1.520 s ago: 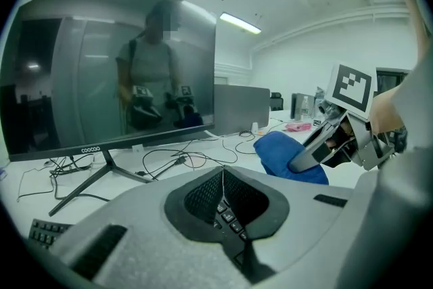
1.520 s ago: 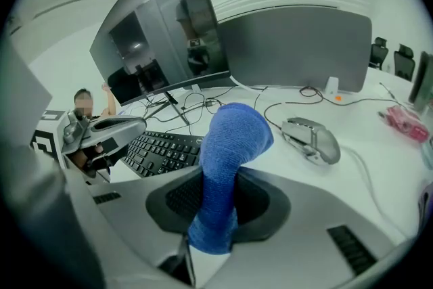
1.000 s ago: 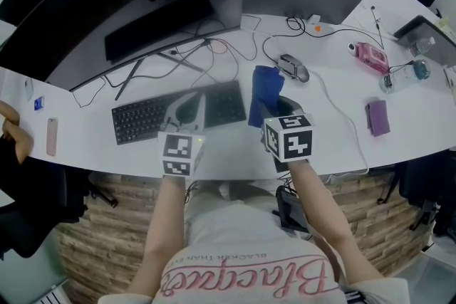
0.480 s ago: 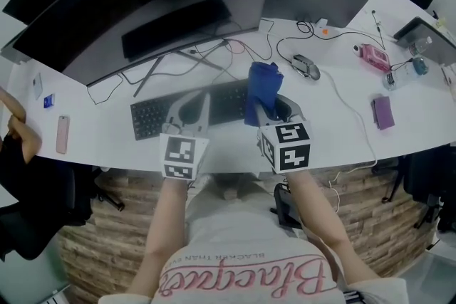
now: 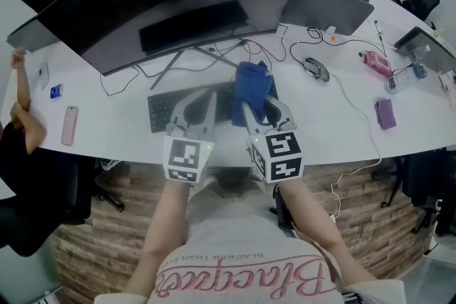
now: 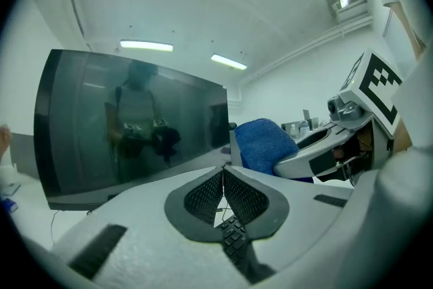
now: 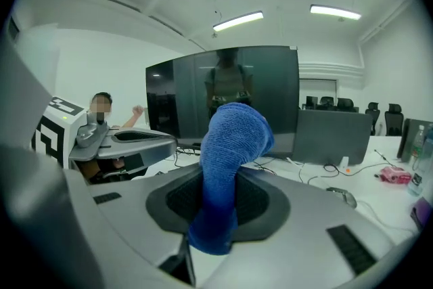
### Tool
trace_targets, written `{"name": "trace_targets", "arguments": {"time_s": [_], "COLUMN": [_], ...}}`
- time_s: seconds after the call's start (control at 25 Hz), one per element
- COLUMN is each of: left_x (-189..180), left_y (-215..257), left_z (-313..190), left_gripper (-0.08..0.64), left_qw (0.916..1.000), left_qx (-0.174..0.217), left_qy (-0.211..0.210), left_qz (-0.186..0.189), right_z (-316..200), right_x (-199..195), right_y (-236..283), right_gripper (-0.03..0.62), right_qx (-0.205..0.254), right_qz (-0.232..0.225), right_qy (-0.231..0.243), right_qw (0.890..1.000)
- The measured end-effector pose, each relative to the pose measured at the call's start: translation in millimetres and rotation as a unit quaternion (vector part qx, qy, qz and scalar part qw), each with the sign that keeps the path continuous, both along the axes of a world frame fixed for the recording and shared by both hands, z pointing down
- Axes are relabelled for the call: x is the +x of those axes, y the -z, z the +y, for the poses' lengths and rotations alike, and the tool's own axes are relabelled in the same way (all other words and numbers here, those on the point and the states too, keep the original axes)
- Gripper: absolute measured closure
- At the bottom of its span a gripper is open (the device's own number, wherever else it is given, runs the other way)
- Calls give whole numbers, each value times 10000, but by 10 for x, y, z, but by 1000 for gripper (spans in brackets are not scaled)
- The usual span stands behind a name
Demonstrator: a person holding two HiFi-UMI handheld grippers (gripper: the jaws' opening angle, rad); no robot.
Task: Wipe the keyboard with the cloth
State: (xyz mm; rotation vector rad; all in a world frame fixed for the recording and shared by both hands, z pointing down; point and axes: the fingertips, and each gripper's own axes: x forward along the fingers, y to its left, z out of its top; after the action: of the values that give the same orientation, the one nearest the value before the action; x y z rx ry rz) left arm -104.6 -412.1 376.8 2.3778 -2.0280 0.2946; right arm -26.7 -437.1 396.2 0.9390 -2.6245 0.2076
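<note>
Right claw [image 5: 262, 107] is clamped on the blue cloth [image 5: 251, 82]. Its own view shows the fabric pinched between the two pads, with the bulk bunched and folding over above the jaws and a short tail hanging below them. Left claw [image 5: 201, 97] is pressed together with nothing in it, and keys show through the small gap under its pads. It hovers at 9 o'clock from the right one, just beside it.

The black keyboard [image 5: 161, 112] lies on the white worktop [image 5: 107, 128] under both claws. Its left end pokes out toward 9 o'clock, with the big curved monitor [image 5: 164, 11] at 12 o'clock behind it. The mouse [image 5: 317, 69] sits well apart toward 2 o'clock.

The cloth looks raised, not yet flat on the keys, so I'd call this the approach, with wiping about to start. The next move calls for tipping the right claw down so the bunched end meets the key tops, then sweeping across toward 9 o'clock. The empty left claw could steady the keyboard's edge, since a light board may slide under the drag.
</note>
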Motion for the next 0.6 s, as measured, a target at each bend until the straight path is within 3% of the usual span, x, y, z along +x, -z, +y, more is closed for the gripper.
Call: {"name": "trace_targets", "arguments": {"time_s": [0.28,0.6], "left_x": [-189,-356], "left_y": [192,261], "left_z": [260,504], "left_gripper": [554,554], "left_qw": [9993,9980], "left_qx": [344,555], "left_qy": [-91,-253], "left_qz": [59,173], "right_z": [362,608], "right_x": [-380,-545], "right_y": [280,398], "right_gripper": [499,499], "right_qx": [690,990], "right_qz": [-543,-783], "right_qy": [126,2], "right_qw": [9961,9920]}}
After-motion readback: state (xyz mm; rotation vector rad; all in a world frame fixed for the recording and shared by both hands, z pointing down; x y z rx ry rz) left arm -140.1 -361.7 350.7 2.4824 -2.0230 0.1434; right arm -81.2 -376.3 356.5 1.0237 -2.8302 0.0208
